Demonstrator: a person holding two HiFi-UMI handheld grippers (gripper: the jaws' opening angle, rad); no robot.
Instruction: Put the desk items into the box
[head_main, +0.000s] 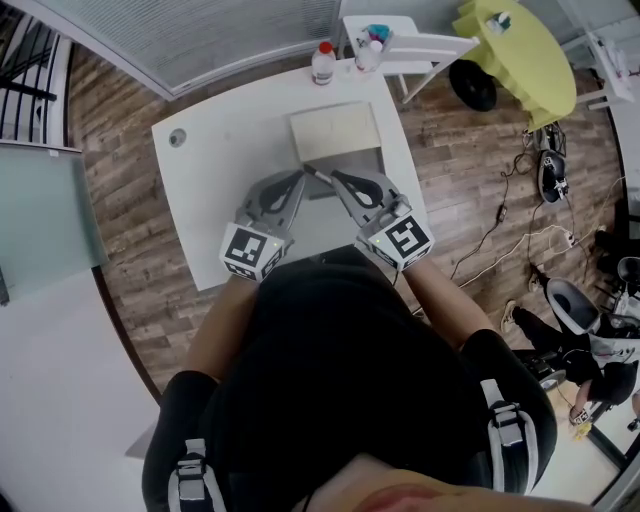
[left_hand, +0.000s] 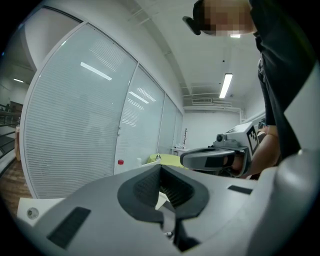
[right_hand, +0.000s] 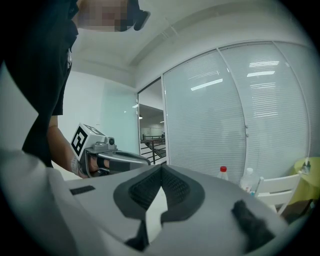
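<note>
A shallow box (head_main: 336, 132) with a pale beige face lies on the far half of the white desk (head_main: 215, 175). I hold both grippers low over the desk's near half, angled inward so their tips almost meet just short of the box. The left gripper (head_main: 298, 178) (left_hand: 160, 170) is shut, its ribbed pads meeting at the tip with nothing between them. The right gripper (head_main: 325, 176) (right_hand: 161, 170) is shut and empty too. Each gripper view shows the other gripper alongside. I see no loose desk items near the jaws.
A red-capped bottle (head_main: 323, 62) (right_hand: 223, 172) and a clear bottle (head_main: 369, 55) stand at the desk's far edge. A round cable grommet (head_main: 177, 138) sits far left. Beyond the desk are a white chair (head_main: 410, 45) and a yellow-green table (head_main: 520, 50); cables lie on the floor at right.
</note>
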